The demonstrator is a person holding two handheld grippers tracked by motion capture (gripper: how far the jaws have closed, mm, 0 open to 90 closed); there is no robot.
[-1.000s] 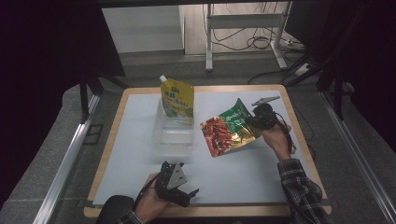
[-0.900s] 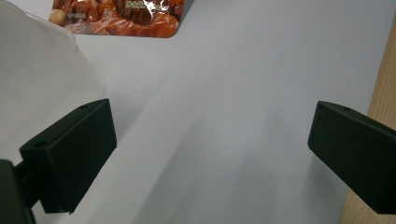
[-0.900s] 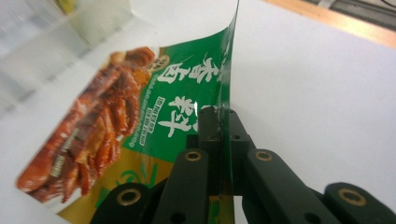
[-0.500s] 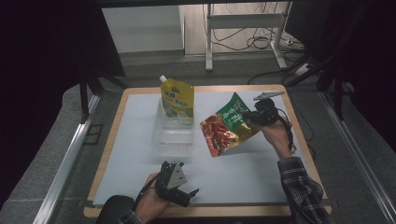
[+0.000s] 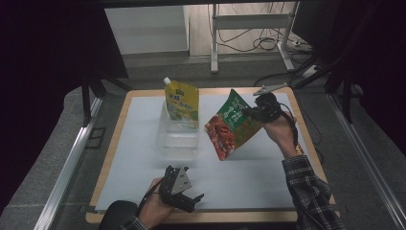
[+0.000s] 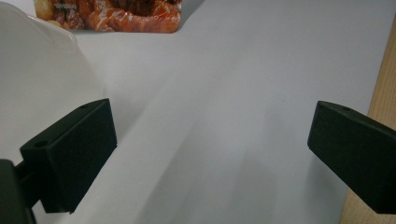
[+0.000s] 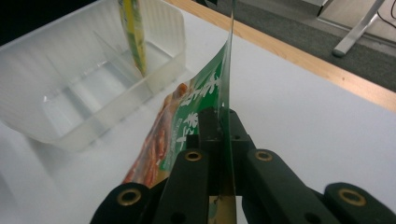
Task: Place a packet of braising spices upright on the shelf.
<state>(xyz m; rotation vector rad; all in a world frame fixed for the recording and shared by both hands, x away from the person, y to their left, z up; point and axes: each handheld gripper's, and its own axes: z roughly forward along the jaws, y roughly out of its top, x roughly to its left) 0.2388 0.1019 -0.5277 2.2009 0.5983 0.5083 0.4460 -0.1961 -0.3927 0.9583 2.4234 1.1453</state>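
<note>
Looking down, high view: the right gripper is holding a red-and-green food pouch tilted above the worktop, toward its right edge, beside a clear plastic bin.
Bin: it is carrying an upright yellow pouch at its far end.
Near edge: the left gripper is resting there, jaws spread wide, holding nothing.
Left gripper view: the two black jaws are standing far apart over bare white surface, the food pouch's lower edge showing beyond.
Right gripper view: the jaws are pinching the food pouch's thin edge, with the bin just beyond.
</note>
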